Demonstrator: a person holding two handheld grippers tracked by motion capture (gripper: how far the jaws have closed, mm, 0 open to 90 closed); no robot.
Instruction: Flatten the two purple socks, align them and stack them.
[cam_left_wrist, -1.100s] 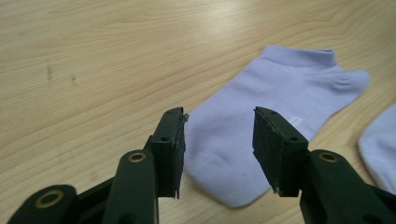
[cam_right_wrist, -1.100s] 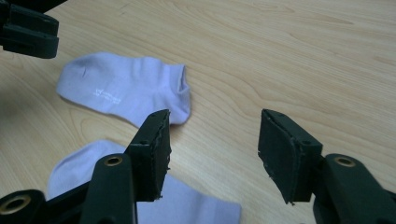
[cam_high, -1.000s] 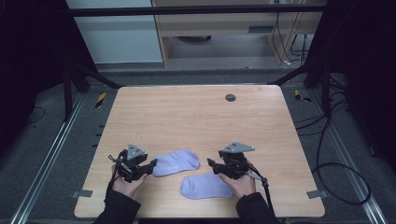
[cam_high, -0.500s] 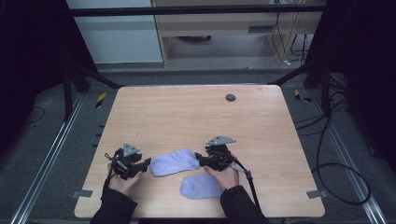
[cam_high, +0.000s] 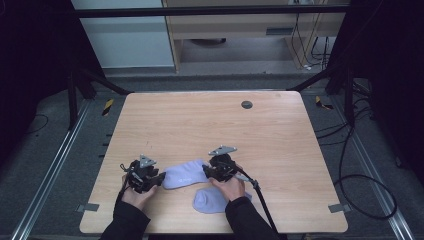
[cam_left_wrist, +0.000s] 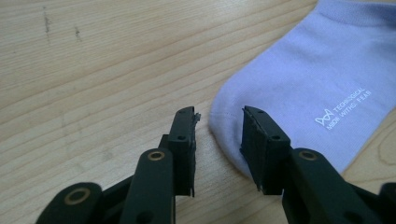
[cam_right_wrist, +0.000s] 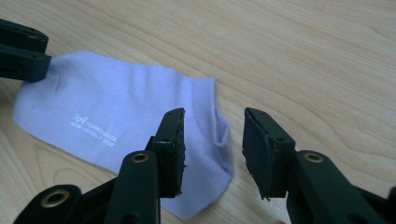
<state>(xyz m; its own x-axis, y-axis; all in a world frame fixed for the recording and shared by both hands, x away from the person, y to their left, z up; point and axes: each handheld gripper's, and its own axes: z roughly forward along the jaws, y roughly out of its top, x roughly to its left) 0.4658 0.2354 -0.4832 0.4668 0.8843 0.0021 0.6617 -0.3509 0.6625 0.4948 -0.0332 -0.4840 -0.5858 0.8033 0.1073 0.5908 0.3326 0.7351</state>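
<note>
The left tongs hung low over the table, jaws just closing, a gap between them. The lilac sock lay flat, its rounded toe end poking in between the two black jaws, closer to the right one, white lettering showing.

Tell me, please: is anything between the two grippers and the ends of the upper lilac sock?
Nothing visible is. The left gripper has the toe of the upper sock between its closing jaws, and the right gripper has the cuff end; only bare table lies around.
</note>
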